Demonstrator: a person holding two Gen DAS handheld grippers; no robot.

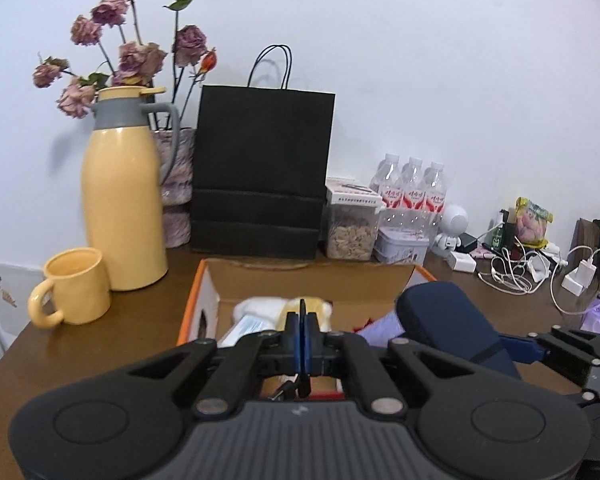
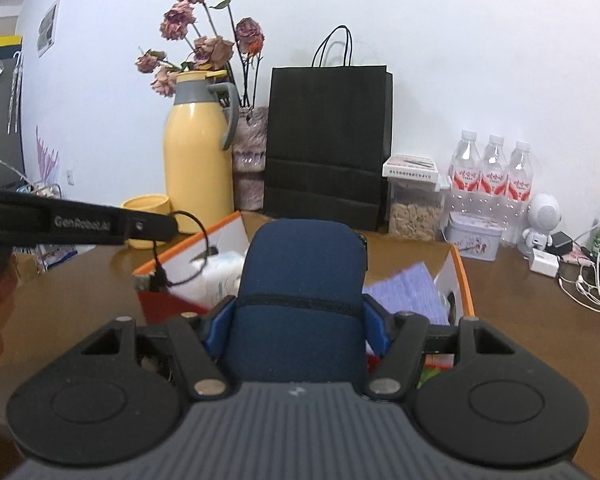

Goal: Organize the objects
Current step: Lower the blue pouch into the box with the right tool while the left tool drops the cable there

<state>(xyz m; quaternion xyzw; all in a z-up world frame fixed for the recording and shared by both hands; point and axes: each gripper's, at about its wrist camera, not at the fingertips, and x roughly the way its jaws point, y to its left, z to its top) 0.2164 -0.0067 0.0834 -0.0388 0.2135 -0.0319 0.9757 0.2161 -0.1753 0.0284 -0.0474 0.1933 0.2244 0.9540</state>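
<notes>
Right tool (image 2: 296, 320) clamped on a dark blue zipped pouch (image 2: 300, 280); blue pads press both of its sides, pouch held above the open cardboard box (image 2: 456, 280). Left tool (image 1: 303, 332) fully together; a thin dark strip sits between its pads, what it is I cannot tell.

Brown worktop (image 1: 140, 320). Along its far edge, against the wall: black paper bag (image 1: 262, 172), yellow flask (image 1: 122, 200) with dried roses (image 1: 140, 56) behind it, three water bottles (image 1: 412, 192), clear jar of nuts (image 1: 350, 228), small tin (image 1: 400, 246). Yellow mug (image 1: 74, 284) just beside the flask, toward the left edge. White chargers and cables (image 1: 516, 276) at the far right corner.

Box contents: white packet (image 1: 246, 326), purple cloth (image 2: 408, 288).
</notes>
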